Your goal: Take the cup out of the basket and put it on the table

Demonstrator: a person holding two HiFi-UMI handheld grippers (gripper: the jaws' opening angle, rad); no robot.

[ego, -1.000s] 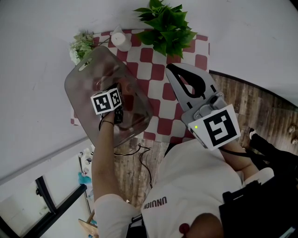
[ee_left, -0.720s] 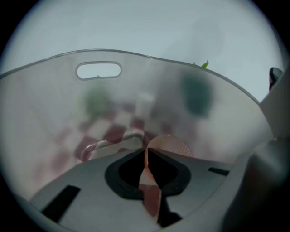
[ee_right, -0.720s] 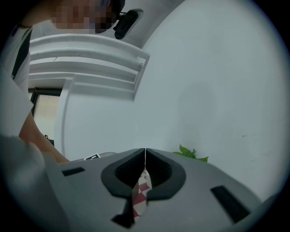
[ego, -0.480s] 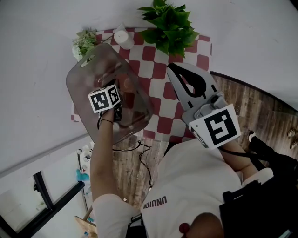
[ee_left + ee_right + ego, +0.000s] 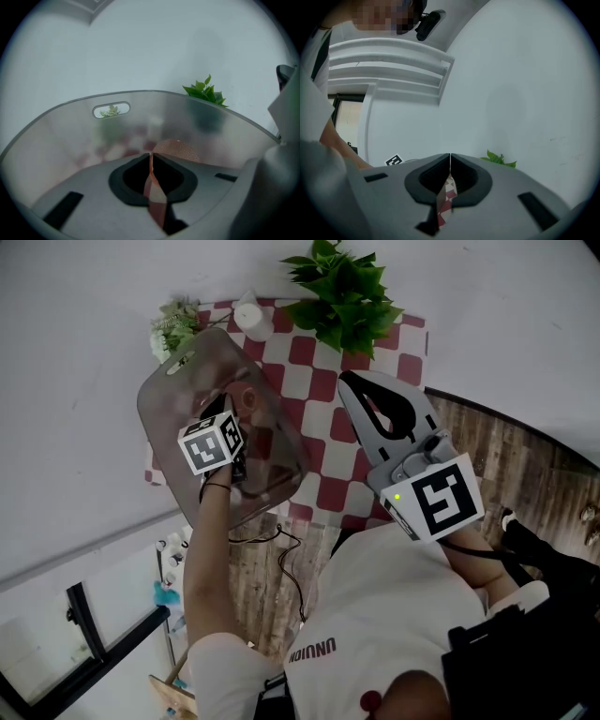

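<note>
A translucent grey basket (image 5: 178,381) stands on the left of the red-and-white checked table (image 5: 323,385). My left gripper (image 5: 236,411) reaches down into it. Its jaws (image 5: 150,155) are pinched on the rim of a brownish-pink speckled cup (image 5: 177,150), which shows just past the tips. From the head view the cup (image 5: 248,399) appears through the basket wall, held off the basket floor. The right gripper (image 5: 361,390) hovers level over the table's right part, its jaws (image 5: 450,157) shut with nothing between them.
A green potted plant (image 5: 347,292) stands at the table's far edge, with a white candle (image 5: 251,317) and a small flower bunch (image 5: 173,329) to its left. The basket wall (image 5: 70,136) with its handle slot (image 5: 111,110) rises around the cup. Cables lie on the wooden floor (image 5: 281,549).
The left gripper has risen a little inside the basket, tilting further, and the cup has come up with it. The right gripper has stayed where it was.
</note>
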